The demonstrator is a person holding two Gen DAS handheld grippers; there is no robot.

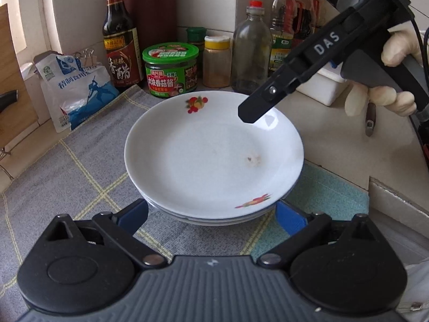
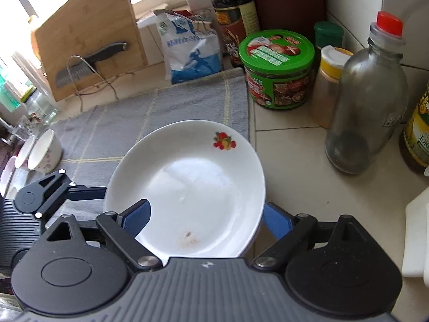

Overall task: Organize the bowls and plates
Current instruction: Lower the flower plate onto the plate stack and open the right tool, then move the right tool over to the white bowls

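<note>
A stack of white plates (image 1: 211,155) with fruit prints rests on a grey checked cloth (image 1: 80,161). My left gripper (image 1: 211,214) stands open, its blue pads (image 1: 134,214) on either side of the stack's near edge and not pressing on it. In the right wrist view my right gripper (image 2: 206,220) is open across the top plate's (image 2: 187,182) near rim, one pad (image 2: 136,217) above the plate's inside and the other outside the rim. That gripper's black finger (image 1: 257,104) hangs over the far right rim. Two small white bowls (image 2: 44,151) lie tilted at the cloth's left end.
Behind the plates stand a green-lidded jar (image 1: 170,71), a dark vinegar bottle (image 1: 120,37), a clear bottle with a red cap (image 1: 250,51), a spice jar (image 1: 216,61) and oil bottles (image 1: 284,24). A salt bag (image 1: 77,91), a cutting board (image 2: 88,32) and a knife (image 2: 91,59) are at the left.
</note>
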